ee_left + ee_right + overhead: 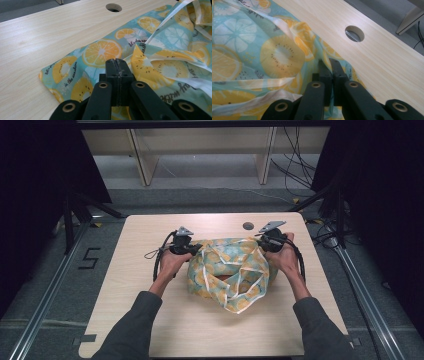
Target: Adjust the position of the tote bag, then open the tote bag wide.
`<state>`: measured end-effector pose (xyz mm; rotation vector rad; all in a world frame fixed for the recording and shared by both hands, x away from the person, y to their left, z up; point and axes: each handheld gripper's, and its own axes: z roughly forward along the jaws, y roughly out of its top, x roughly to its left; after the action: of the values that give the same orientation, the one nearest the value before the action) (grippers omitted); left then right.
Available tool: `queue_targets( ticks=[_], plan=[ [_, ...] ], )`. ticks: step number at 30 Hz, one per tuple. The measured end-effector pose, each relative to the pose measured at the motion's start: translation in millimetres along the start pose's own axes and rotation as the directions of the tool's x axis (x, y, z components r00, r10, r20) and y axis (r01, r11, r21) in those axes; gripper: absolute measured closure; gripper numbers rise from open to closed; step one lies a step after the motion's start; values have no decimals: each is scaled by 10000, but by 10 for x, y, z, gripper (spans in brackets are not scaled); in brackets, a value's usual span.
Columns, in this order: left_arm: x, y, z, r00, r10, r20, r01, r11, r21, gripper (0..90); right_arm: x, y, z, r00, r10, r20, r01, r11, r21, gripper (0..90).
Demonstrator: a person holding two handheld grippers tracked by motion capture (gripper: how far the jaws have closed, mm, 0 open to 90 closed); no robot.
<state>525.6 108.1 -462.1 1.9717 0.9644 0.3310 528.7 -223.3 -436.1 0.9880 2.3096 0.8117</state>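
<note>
- We saw the fruit-print cloth (230, 272) bunched at the middle of the wooden table (150, 320).
- Our left gripper (116, 65) was pinched tight on its left edge.
- Our right gripper (329, 65) clamped its right edge, near the table's round hole (354, 33).

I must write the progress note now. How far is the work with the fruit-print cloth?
Done: both claws are shut on the far edge of the fruit-print cloth, the left claw at one end and the right claw at the other. In hand: holding that edge low over the table. Left: the cloth is bunched and wrinkled, with its white straps tangled on top, so spreading or folding remains.
</note>
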Motion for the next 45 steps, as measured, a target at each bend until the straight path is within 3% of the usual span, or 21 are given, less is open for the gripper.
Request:
queue_targets(
  ticks=[2,8,10,12,15,16,20,23,25,26,29,31,33,35,36,38,41,42,43,44,45],
  plan=[
    [-1,-2,-2,9999,153,-29,-153,9999,55,890,-10,-2,1,10000,67,-34,-67,10000,-16,894],
    [50,-11,4,9999,-37,-159,37,10000,-15,891,-18,21,-1,9998,153,-151,-150,9997,168,848],
    [67,-24,26,9998,-126,-182,126,9999,-3,889,-22,26,7,9979,636,-73,-633,9974,346,699],
    [76,-29,35,9994,-341,-55,341,9994,15,882,-37,23,-12,9978,655,-64,-653,9976,215,690],
    [81,-6,11,9972,-709,223,702,9970,318,747,-68,30,-146,9948,923,-436,-929,9956,-117,687],
    [73,42,-62,9975,-696,96,694,9973,250,639,-75,42,-241,9929,1014,-627,-1024,9947,-127,688],
    [41,158,-235,9971,-763,38,764,9969,-173,521,-69,61,-302,9933,806,-826,-838,9958,-365,778],
    [-61,296,-412,9981,-488,379,507,9974,-508,488,-31,62,-279,9954,501,-813,-527,9982,-299,867],
    [-154,379,-503,9896,-825,1176,919,9928,-772,452,-18,65,-251,9965,370,-745,-373,9993,-32,888],
    [-206,418,-539,9883,-758,1323,878,9923,-875,443,-16,65,-235,9967,414,-700,-418,9991,-32,892],
    [-405,510,-578,9929,110,1182,-34,9979,-645,433,-27,66,-194,9965,597,-582,-604,9981,-107,896],
    [-530,536,-545,9879,423,1491,-363,9984,-426,438,-57,66,-168,9976,473,-515,-482,9987,-154,896],
    [-633,540,-474,9855,870,1458,-846,9962,-228,438,-73,68,-176,9980,418,-479,-419,9991,-4,896],
    [-705,512,-362,9822,1125,1502,-1189,9923,342,423,-71,62,-178,9974,495,-529,-493,9988,61,896],
    [-721,493,-305,9776,1385,1586,-1523,9852,786,423,-71,62,-178,9974,495,-529,-493,9988,61,896],
    [-771,435,-185,9765,1405,1636,-1633,9773,1353,398,-90,59,-189,9980,469,-418,-477,9987,-178,896],
    [-790,356,-52,9714,1864,1468,-2144,9548,2061,370,-92,60,-205,9973,516,-522,-520,9986,-59,896],
    [-809,322,-2,9766,1688,1333,-1935,9601,2018,358,-84,59,-207,9971,550,-529,-554,9984,-74,896],
    [-791,306,23,9708,1912,1445,-2211,9472,2321,343,-73,55,-198,9970,571,-517,-582,9981,-196,896],
    [-808,271,60,9757,1739,1331,-2004,9542,2220,325,-69,58,-204,9969,579,-541,-588,9982,-149,896],
    [-807,250,74,9711,2015,1279,-2274,9438,2398,316,-71,58,-204,9972,513,-535,-523,9985,-177,896]
  ],
)
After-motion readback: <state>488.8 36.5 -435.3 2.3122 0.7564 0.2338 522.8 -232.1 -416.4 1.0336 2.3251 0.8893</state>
